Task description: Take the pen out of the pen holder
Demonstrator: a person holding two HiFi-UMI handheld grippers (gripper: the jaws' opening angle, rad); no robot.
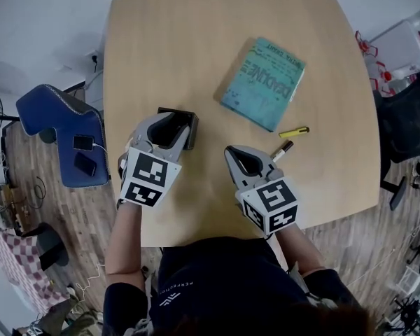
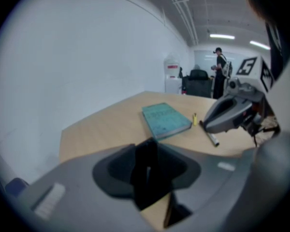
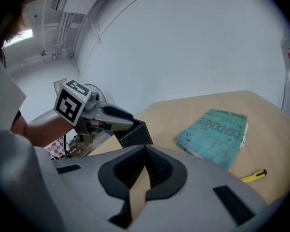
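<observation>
A black square pen holder (image 1: pixel 192 133) stands on the wooden table (image 1: pixel 168 40), left of the middle. My left gripper (image 1: pixel 173 124) reaches over its top with open jaws; in the left gripper view the holder (image 2: pixel 146 173) fills the gap between them. Whether the pads touch it is unclear, and its inside is hidden. A dark marker (image 1: pixel 282 150) lies flat on the table just right of my right gripper (image 1: pixel 243 154). That gripper's tips meet with nothing between them. A yellow pen (image 1: pixel 294 131) lies a little farther back.
A teal book (image 1: pixel 263 82) lies beyond the two pens. A blue chair (image 1: pixel 63 135) with a phone on it stands left of the table, and a black chair (image 1: pixel 406 124) on the right. A person (image 2: pixel 220 79) stands far off.
</observation>
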